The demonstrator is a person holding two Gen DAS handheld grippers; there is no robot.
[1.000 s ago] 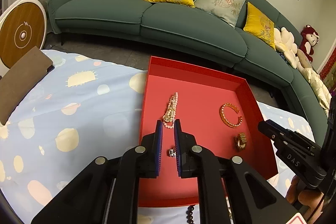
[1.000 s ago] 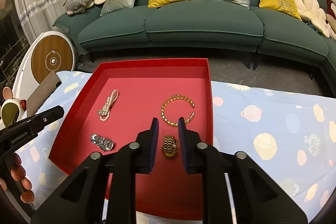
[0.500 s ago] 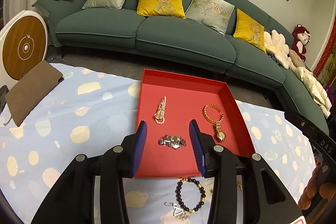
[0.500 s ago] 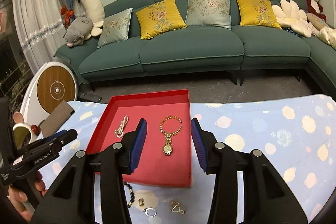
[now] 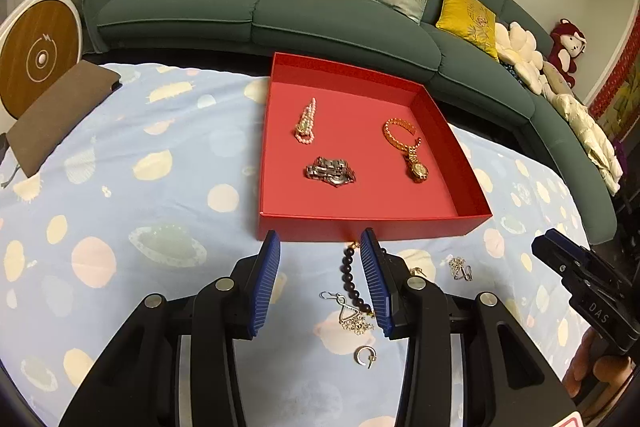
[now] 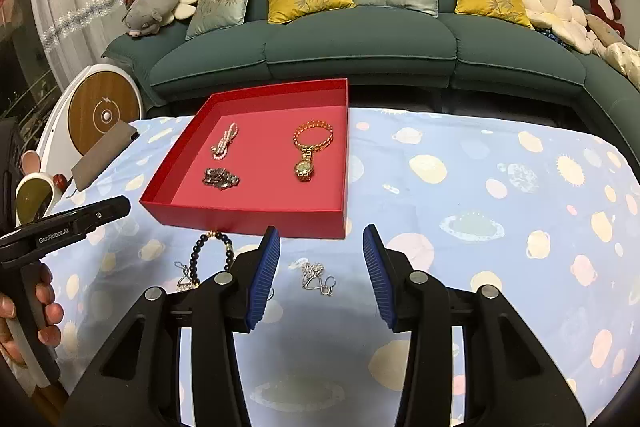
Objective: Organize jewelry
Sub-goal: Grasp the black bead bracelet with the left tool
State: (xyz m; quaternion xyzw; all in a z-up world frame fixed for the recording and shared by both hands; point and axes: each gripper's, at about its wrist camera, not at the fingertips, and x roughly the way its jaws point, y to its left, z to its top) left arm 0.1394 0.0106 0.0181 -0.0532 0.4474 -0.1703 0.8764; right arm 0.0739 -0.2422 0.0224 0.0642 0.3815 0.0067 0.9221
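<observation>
Both grippers have drawn back from the shallow red cardboard tray (image 5: 372, 227), leaving a silver watch (image 5: 330, 171) and gold watch (image 5: 417, 169) inside. Left gripper (image 5: 320, 283) and right gripper (image 6: 320, 279) stand half-open, empty. Nearest the left, a dark beaded bracelet (image 5: 351, 281) lies lengthwise between its jaws on the cloth.

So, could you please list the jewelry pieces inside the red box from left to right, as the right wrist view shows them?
Silver watch → pearl strand → gold watch, lying against the gold bracelet, which spans the same stretch, so it is left unranked.
</observation>
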